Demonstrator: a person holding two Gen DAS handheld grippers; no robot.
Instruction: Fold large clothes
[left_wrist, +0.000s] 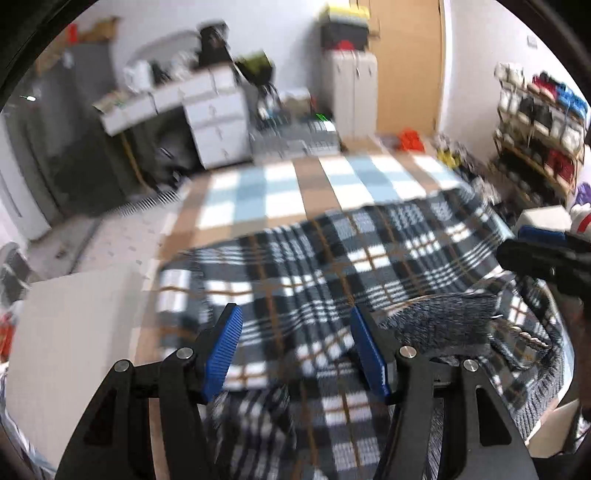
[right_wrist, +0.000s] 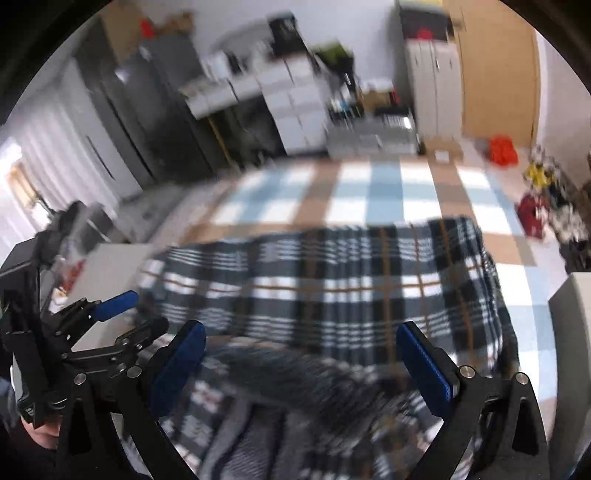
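Observation:
A large plaid garment in navy, white and tan lies spread on a checked bed cover. Part of it is turned over near me, showing a grey underside. My left gripper is open and empty, just above the cloth's near part. My right gripper is also open and empty above the same garment. The left gripper shows at the left of the right wrist view. The right gripper shows at the right edge of the left wrist view. Both views are motion blurred.
A pale box stands at the bed's left side. White drawers, a dark fridge, a white cabinet and a wooden door are at the back. A shoe rack stands right. Clutter lies on the floor.

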